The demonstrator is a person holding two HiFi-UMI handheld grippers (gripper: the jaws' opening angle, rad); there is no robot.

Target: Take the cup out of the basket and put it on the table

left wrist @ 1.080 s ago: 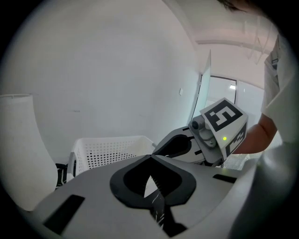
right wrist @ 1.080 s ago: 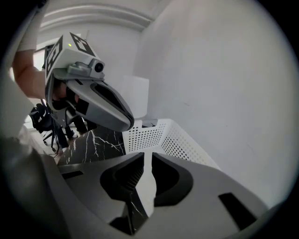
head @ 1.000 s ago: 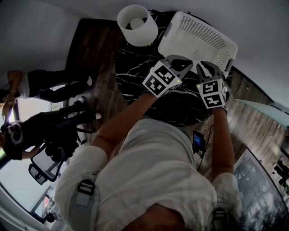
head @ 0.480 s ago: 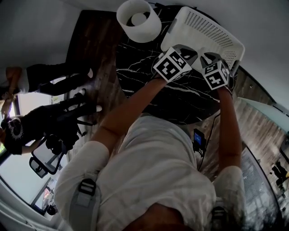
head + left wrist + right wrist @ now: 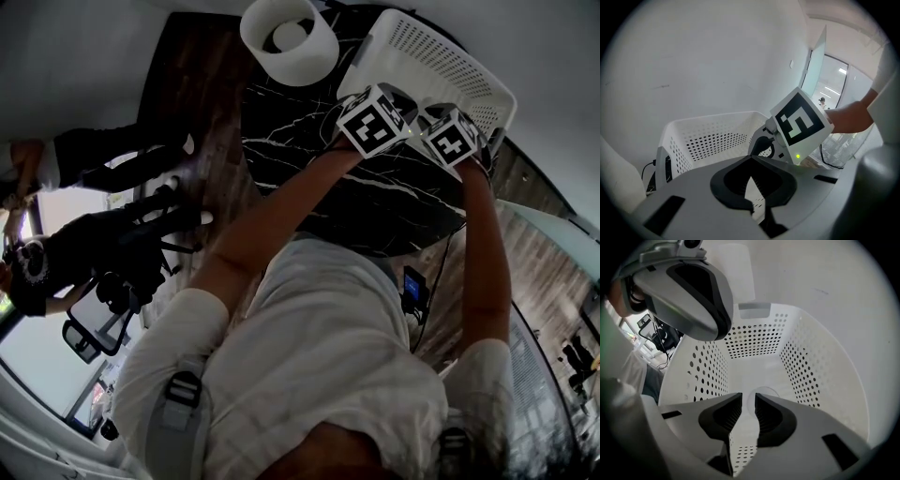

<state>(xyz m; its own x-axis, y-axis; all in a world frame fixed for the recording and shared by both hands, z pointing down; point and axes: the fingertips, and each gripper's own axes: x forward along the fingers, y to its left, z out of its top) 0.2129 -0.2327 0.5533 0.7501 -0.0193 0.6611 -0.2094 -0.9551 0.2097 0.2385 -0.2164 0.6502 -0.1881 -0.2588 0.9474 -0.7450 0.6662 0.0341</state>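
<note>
White basket [image 5: 811,362] interior, cup [image 5: 764,392] visible only right gripper view.

Soft, even light fills the white basket [image 5: 811,366], nearly shadowless. Right of the basket in the left gripper view, a doorway [image 5: 834,84] glares, blown out. All views bend at the edges; the right tool [image 5: 748,399] looks soft

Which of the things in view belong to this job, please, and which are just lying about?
Job: white perforated basket; cup on its floor; black marble table; right claw, open, aimed at the cup.
Lying about: white round tub on the table; camera gear left of the table.
</note>
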